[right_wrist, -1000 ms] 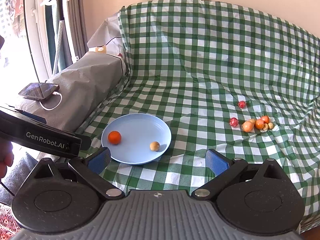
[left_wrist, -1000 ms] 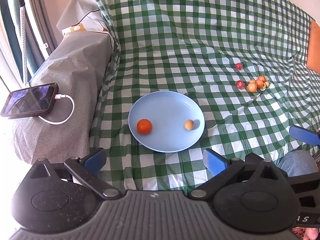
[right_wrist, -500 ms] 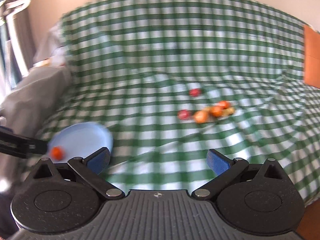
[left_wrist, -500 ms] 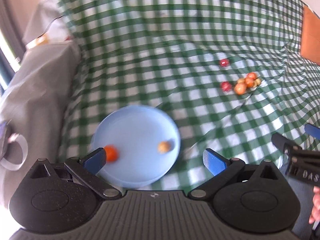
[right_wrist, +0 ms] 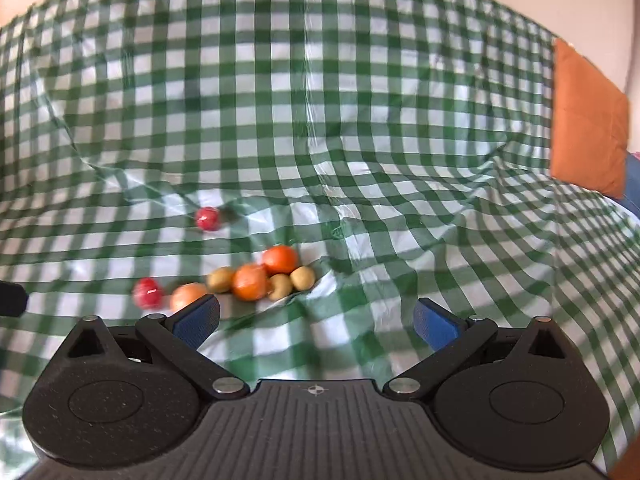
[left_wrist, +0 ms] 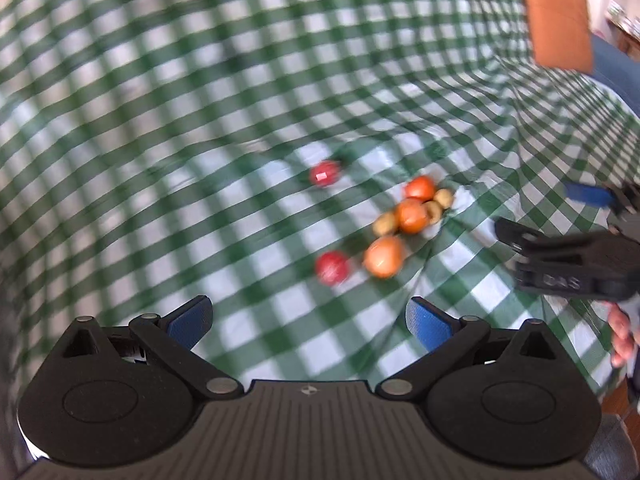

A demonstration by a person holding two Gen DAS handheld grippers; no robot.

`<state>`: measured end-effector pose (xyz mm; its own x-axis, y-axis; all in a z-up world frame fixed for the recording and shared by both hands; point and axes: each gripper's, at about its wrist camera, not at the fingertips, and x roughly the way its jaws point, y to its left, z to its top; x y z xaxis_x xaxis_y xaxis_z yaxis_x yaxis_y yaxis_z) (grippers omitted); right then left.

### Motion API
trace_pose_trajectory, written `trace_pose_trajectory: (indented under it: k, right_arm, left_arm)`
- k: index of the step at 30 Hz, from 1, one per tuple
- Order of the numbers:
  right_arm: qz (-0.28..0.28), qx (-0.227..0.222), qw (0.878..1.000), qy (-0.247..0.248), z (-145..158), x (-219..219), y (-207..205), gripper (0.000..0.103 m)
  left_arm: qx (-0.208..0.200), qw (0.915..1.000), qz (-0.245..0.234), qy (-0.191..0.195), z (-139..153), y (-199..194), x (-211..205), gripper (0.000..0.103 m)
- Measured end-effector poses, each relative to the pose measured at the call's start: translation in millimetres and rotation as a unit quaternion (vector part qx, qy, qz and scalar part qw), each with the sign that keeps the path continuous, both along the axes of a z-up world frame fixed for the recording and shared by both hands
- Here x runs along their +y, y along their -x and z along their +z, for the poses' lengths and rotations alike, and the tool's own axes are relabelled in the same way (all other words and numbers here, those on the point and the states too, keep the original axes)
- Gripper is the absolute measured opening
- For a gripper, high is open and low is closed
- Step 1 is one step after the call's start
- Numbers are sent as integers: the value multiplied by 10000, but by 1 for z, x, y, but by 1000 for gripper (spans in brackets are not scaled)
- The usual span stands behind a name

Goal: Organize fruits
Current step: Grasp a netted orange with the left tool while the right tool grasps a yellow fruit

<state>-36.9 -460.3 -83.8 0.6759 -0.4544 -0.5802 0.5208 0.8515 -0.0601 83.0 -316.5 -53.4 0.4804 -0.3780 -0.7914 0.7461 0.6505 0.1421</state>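
Both our tongs, left tongs [left_wrist: 308, 320] and right tongs [right_wrist: 316, 322], are spread; nudging the near fruit cluster [right_wrist: 256, 280] could roll pieces across the sloping cloth [right_wrist: 360, 140].

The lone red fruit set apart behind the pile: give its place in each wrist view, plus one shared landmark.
Left wrist: lone red fruit sits at centre, up-left of the fruit cluster.
Right wrist: it sits left of centre, up-left of the cluster.
Shared landmark: orange cushion, upper right in both.

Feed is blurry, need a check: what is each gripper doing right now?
Left gripper: open, holding nothing.
Right gripper: open, holding nothing.
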Motion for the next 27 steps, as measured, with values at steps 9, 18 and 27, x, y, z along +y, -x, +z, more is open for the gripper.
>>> trace_pose_trajectory:
  k: [9, 18, 27]
  right_arm:
    - [856, 169, 9962, -57, -53, -71, -68, 60]
    - [1358, 303, 9899, 269, -77, -75, -95, 51]
    - [1613, 689, 9834, 467, -86, -67, -108, 45]
  left_arm:
    - [101, 9949, -971, -240, -56, -28, -80, 102]
    - [372, 9854, -1482, -755, -100, -44, -113, 73]
    - [510, 9833, -1623, -648, -104, -38, -109, 49]
